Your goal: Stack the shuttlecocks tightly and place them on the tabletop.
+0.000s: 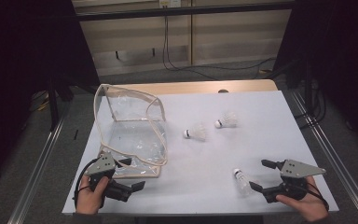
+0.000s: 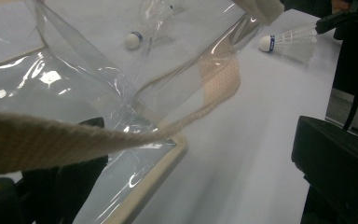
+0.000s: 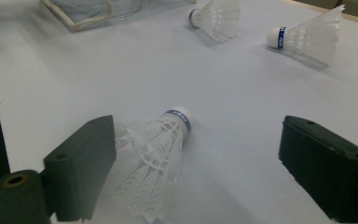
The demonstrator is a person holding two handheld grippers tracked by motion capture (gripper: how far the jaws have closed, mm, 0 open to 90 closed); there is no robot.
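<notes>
A clear plastic bag (image 1: 130, 135) with cream trim stands open at the table's left. My left gripper (image 1: 133, 175) is open at its near corner. In the left gripper view the bag's corner (image 2: 135, 154) lies between the jaws of that gripper (image 2: 205, 135), and a cream strap (image 2: 51, 140) crosses over the left jaw. Three white shuttlecocks lie on the table. One shuttlecock (image 1: 242, 181) rests in front of my right gripper (image 1: 261, 175). In the right gripper view its feathers (image 3: 144, 172) lean against the left jaw of that open gripper (image 3: 198, 140); the right jaw stands well apart.
Two more shuttlecocks (image 1: 196, 132) (image 1: 227, 120) lie mid-table, right of the bag. The white tabletop (image 1: 261, 102) ends in a wooden edge (image 1: 200, 87) at the back. Metal rails (image 1: 328, 154) run along both sides. Cables (image 1: 214, 67) trail on the floor beyond.
</notes>
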